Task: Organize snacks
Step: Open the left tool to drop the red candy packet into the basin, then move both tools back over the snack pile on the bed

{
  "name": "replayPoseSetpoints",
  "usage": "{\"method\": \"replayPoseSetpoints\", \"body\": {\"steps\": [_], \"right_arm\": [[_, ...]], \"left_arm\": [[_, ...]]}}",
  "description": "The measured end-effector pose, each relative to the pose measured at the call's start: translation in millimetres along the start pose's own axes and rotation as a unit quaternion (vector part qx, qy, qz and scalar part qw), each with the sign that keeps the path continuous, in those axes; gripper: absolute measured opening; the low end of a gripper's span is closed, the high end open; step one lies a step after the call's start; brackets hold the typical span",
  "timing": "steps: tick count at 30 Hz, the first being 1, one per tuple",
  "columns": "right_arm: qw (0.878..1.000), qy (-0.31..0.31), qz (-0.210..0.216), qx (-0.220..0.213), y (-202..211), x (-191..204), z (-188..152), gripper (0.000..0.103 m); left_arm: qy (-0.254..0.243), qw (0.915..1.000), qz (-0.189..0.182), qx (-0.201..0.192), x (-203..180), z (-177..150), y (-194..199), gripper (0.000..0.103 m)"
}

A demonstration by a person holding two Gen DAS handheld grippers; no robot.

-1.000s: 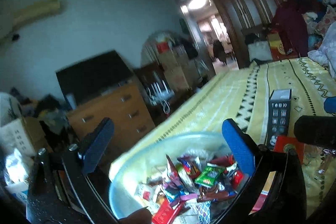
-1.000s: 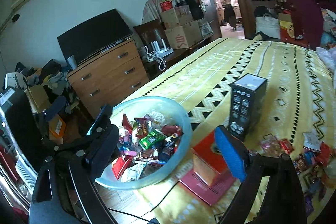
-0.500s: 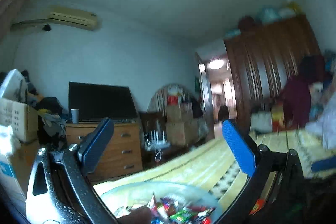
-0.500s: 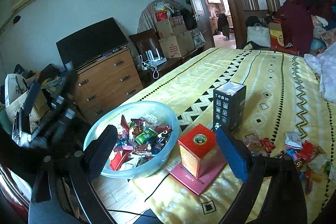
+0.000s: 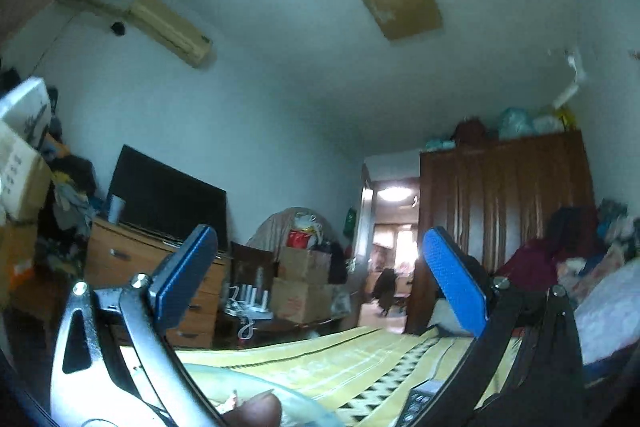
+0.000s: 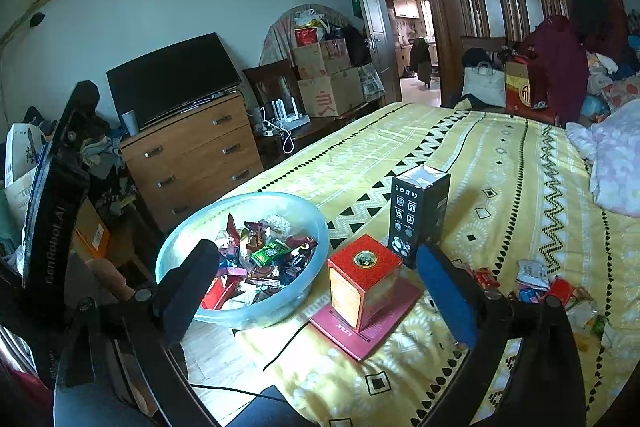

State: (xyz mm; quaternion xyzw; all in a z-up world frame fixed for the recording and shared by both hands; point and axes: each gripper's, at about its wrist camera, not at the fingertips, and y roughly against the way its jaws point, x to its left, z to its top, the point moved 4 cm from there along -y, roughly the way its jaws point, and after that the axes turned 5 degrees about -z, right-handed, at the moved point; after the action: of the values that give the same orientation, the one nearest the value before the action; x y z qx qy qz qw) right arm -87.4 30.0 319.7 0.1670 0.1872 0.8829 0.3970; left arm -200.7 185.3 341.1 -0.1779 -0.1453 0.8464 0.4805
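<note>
A clear plastic bowl point(image 6: 320, 227) full of wrapped snacks point(image 6: 264, 255) sits at the bed's near corner. More loose snacks point(image 6: 536, 279) lie on the yellow bedspread at the right. My right gripper point(image 6: 320, 291) is open and empty, held back above the bed corner between bowl and boxes. My left gripper point(image 5: 320, 279) is open and empty, tilted up toward wall and ceiling; only the bowl's rim point(image 5: 248, 383) shows at its bottom edge. The left gripper's body point(image 6: 56, 195) stands at the left of the right wrist view.
A red box point(image 6: 360, 279) stands on a red booklet point(image 6: 372, 323) beside the bowl, a black box point(image 6: 416, 211) behind it. A black cable point(image 6: 288, 347) runs off the bed corner. A wooden dresser point(image 6: 192, 155) with a TV stands left of the bed. A pink blanket point(image 6: 612, 163) lies far right.
My left gripper has tilted upward, so the bowl has dropped out of its view. My right gripper has pulled back and risen, with bowl and boxes now farther off.
</note>
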Motion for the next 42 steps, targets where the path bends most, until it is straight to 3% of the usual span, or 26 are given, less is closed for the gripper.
{"method": "replayPoseSetpoints", "body": {"steps": [5,20,26,30,33,36,38,42], "right_arm": [[1.0,0.019,-0.007,-0.011,8,6,2,0.102],[1.0,0.018,-0.012,-0.013,14,-2,-6,0.103],[1.0,-0.003,-0.024,-0.009,13,-25,-17,0.103],[0.999,-0.026,-0.038,0.0,14,-51,-34,0.103],[0.995,-0.058,-0.074,0.019,17,-90,-63,0.103],[0.987,-0.103,-0.111,0.045,23,-135,-100,0.103],[0.981,-0.131,-0.131,0.064,26,-160,-126,0.103],[0.964,-0.19,-0.154,0.106,30,-208,-179,0.103]], "left_arm": [[0.038,0.9991,-0.004,-0.017,7,5,6,0.103],[0.063,0.9954,-0.033,-0.064,-5,11,20,0.103],[0.052,0.9951,-0.068,-0.048,-26,3,21,0.103],[0.032,0.992,-0.122,0.005,-53,-16,20,0.103],[0.01,0.9743,-0.205,0.092,-81,-51,19,0.103],[-0.015,0.9384,-0.267,0.218,-110,-108,16,0.103],[-0.048,0.9038,-0.294,0.307,-131,-155,16,0.103],[-0.143,0.8127,-0.349,0.444,-179,-247,37,0.1]]}}
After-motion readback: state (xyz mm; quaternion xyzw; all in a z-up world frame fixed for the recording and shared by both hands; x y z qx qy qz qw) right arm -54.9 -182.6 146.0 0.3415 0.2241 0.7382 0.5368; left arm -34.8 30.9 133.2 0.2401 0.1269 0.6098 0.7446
